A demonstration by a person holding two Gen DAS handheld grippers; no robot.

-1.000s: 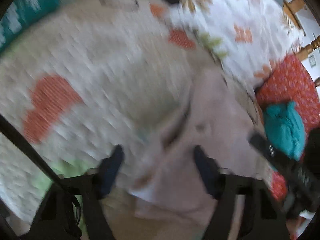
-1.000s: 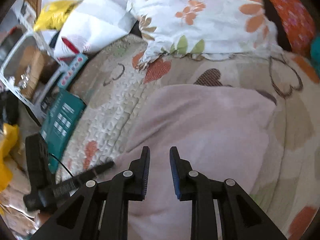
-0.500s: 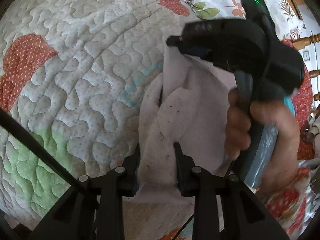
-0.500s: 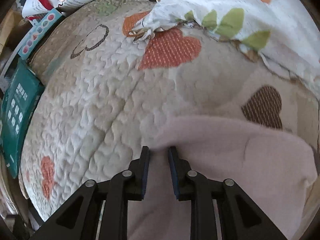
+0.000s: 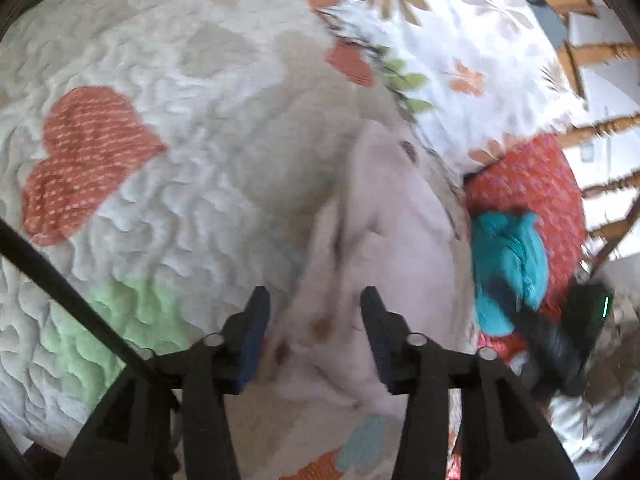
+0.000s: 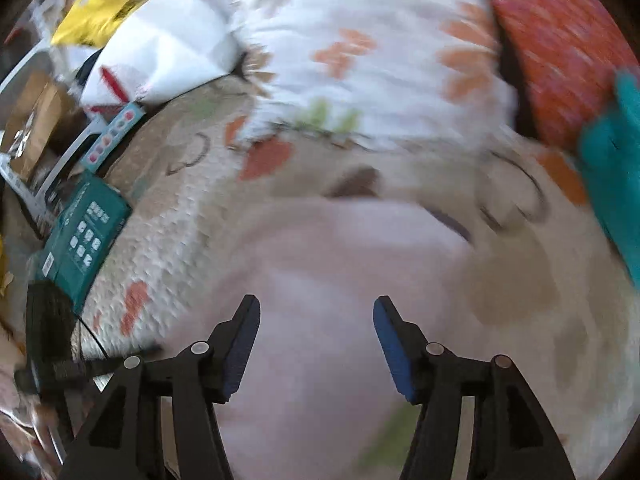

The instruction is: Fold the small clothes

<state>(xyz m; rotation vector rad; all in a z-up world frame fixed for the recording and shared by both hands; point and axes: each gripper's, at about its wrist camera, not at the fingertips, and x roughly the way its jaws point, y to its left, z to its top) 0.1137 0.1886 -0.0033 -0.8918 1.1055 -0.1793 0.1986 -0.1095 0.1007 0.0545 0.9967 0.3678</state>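
We see the pale pink garment (image 5: 384, 240) lying flat on the quilted bedspread (image 5: 168, 184), beside a floral pillow (image 5: 472, 52). The left tool (image 5: 314, 312) is spread wide above the garment, gripping nothing. The right tool (image 6: 316, 320) is likewise spread, empty, over the same garment (image 6: 340, 264). A teal cloth (image 5: 508, 264) lies beside the garment, against a red cushion (image 5: 532, 184).

A pale pink soft fabric garment (image 5: 384, 240) is lying flat on the quilted heart-patterned bedspread (image 5: 192, 168), a lengthwise crease running along its left part.
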